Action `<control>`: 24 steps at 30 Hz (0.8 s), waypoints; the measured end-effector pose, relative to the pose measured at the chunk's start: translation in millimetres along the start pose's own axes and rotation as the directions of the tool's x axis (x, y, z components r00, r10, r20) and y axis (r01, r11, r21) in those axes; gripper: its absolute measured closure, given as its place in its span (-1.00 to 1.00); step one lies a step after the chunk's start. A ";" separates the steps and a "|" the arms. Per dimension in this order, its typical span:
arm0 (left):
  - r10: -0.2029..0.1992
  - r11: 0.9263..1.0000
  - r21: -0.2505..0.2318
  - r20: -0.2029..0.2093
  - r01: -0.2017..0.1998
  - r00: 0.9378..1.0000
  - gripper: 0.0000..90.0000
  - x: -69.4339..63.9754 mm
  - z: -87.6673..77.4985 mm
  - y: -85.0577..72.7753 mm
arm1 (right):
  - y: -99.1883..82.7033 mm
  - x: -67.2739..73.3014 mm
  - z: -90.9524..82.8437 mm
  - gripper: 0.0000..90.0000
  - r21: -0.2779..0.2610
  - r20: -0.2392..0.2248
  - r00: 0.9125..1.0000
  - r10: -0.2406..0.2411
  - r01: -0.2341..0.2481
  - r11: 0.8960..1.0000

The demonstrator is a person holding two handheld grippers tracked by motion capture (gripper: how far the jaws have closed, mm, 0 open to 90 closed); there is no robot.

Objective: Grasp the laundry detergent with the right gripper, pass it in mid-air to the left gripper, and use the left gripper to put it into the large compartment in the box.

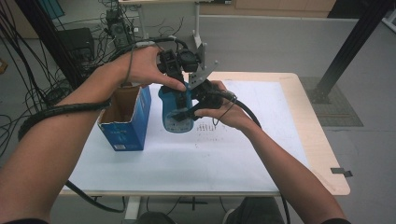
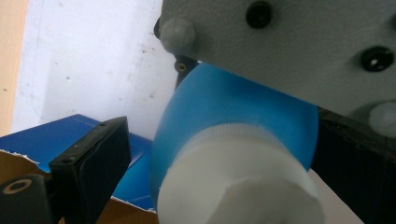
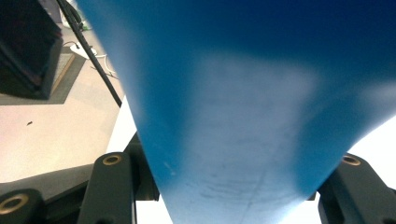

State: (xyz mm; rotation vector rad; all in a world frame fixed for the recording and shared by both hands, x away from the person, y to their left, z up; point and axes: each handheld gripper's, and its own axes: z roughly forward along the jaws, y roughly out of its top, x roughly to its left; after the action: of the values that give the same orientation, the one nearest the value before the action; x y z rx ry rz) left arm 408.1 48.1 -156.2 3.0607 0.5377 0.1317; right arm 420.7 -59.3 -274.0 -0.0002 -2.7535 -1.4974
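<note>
A blue bottle [image 1: 176, 114] with a white cap [image 2: 238, 186] is held above the white sheet. My right gripper [image 1: 192, 106] is shut on the bottle's body, and its two black jaws flank the blue plastic [image 3: 233, 116] in the right gripper view [image 3: 233, 196]. My left gripper [image 1: 176, 77] comes down at the bottle's top. In the left gripper view [image 2: 224, 158] the cap lies between its jaws. Its left fingertip [image 2: 93, 154] stands a small gap off the cap, and the other jaw is hidden. The right gripper's grey plate [image 2: 289, 51] hangs over the bottle's shoulder [image 2: 233, 102].
An open blue cardboard box [image 1: 127, 123] stands on the sheet just left of the bottle, under my left forearm. The white sheet [image 1: 196, 158] covers most of the wooden table [image 1: 306, 107]. Cables and equipment crowd the floor at the far left.
</note>
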 end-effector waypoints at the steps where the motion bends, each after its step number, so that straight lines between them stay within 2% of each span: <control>1: -0.002 1.000 -0.001 0.000 0.002 1.000 -0.85 -0.1 0.2 -0.1 | 0.0 -0.4 0.1 -0.05 -0.006 0.001 1.000 -0.004 0.004 1.000; 16: 0.006 1.000 0.004 -0.006 -0.006 1.000 -0.85 0.4 -0.1 -0.2 | 0.2 -0.6 0.9 -0.04 -0.009 -0.002 1.000 -0.007 0.007 1.000; 20: 0.007 1.000 0.003 -0.004 -0.007 1.000 -0.85 -0.4 -0.7 0.4 | 0.2 0.2 0.2 -0.04 -0.001 -0.003 1.000 0.007 -0.007 1.000; 24: 0.009 1.000 0.001 -0.006 -0.009 1.000 -0.85 -0.5 -1.2 1.0 | 0.8 -0.2 0.3 -0.04 0.000 -0.003 1.000 -0.005 0.005 1.000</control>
State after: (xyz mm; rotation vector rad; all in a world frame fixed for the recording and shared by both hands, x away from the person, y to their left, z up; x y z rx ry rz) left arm 407.8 47.0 -155.0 3.0647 0.5252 0.1416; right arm 420.9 -58.7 -273.5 0.0090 -2.7529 -1.4979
